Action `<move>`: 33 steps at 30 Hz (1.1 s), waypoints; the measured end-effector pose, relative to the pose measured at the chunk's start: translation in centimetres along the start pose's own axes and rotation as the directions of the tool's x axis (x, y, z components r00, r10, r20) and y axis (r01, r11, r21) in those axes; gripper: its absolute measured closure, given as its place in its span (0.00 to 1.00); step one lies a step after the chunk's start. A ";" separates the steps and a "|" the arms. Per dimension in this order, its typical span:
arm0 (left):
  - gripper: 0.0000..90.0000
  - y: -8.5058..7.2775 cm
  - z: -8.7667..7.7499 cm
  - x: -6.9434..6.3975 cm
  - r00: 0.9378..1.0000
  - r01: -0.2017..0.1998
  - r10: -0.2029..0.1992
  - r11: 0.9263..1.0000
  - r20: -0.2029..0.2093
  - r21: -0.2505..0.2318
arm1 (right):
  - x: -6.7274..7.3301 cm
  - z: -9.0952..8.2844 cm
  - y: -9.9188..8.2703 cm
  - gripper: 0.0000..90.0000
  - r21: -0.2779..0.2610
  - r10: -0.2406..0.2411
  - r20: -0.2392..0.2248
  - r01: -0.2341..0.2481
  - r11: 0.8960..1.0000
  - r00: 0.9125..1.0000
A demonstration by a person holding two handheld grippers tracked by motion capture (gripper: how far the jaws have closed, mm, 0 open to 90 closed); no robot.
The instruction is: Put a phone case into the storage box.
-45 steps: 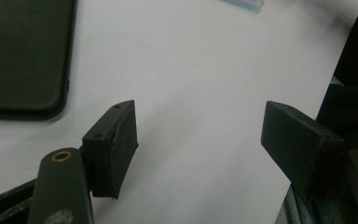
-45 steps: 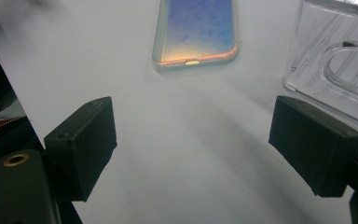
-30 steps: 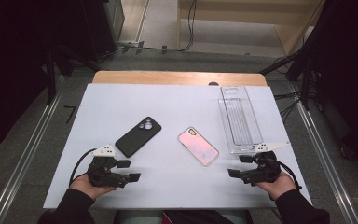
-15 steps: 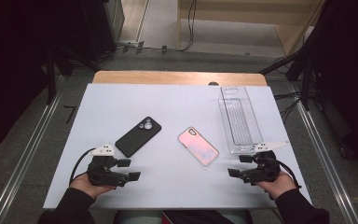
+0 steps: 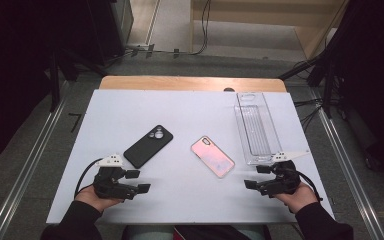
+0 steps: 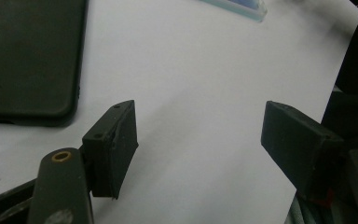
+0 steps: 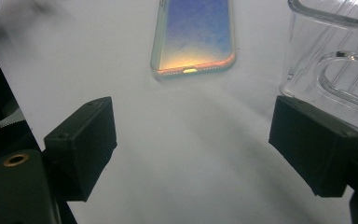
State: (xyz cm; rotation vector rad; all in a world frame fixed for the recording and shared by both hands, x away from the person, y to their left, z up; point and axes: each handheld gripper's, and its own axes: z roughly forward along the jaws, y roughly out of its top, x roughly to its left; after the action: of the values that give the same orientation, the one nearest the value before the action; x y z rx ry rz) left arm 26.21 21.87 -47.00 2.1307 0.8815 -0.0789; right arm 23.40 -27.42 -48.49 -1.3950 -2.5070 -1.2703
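A black phone case and an iridescent pink case lie flat on the worktop; both grippers' fingers gape, empty.

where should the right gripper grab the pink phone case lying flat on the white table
Probably across its two long edges near the lower end, coming down from above. The pink phone case lies flat and slanted, so the open right gripper should turn to match. The clear plastic tray sits apart, leaving room.

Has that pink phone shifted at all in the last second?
No. The pink phone lies at the same slant between the black phone and the clear tray, gaps unchanged.
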 end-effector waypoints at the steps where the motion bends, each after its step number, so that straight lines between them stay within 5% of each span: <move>1: 0.30 0.0 0.0 0.0 1.000 0.003 -0.003 1.000 0.000 -0.001 | 0.0 0.0 0.0 0.15 -0.003 -0.005 -0.002 0.005 1.000 1.000; 33: 0.30 0.0 0.1 0.0 1.000 0.005 -0.005 1.000 0.008 0.013 | 2.8 2.1 3.5 0.15 -0.027 -0.076 -0.038 0.075 0.997 0.996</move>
State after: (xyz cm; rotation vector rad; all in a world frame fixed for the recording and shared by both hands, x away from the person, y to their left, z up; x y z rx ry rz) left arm 26.23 21.75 -47.08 2.1388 0.8838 -0.0963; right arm 25.00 -23.11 -46.60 -1.2786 -2.5490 -1.3338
